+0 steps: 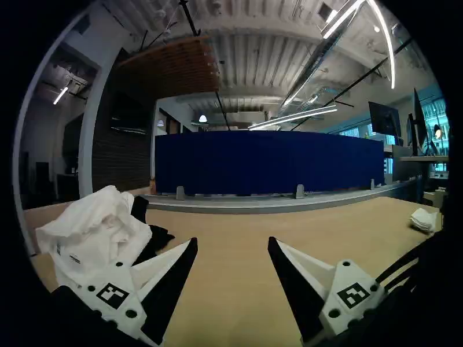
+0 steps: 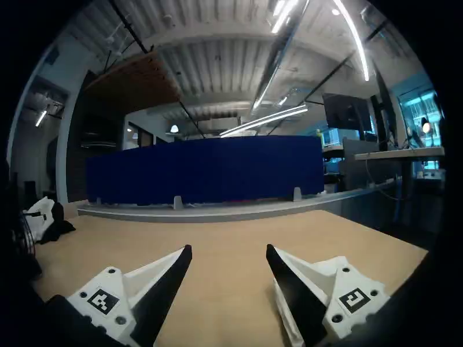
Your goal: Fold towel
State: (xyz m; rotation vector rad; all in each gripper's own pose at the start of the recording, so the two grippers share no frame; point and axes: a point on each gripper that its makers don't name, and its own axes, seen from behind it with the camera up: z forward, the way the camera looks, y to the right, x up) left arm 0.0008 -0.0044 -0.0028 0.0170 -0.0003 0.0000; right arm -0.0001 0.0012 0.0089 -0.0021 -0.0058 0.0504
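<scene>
Evidently at the start, the left gripper (image 1: 232,239) and right gripper (image 2: 228,247) hover with jaws released over the surface (image 1: 260,222), the crumpled towel (image 1: 95,222) heaped beside the left one, needing an edge pinched next.

A light wooden table (image 1: 249,225) spreads flat in front of the left gripper (image 1: 232,240). On it, just beside this gripper's left finger, lies a crumpled white towel (image 1: 92,222), partly over a black cloth (image 1: 155,236). Far to the gripper's right lies a small white cloth (image 1: 425,220). Seen from the right gripper (image 2: 228,248), the towel and the black cloth lie far to the left.
</scene>
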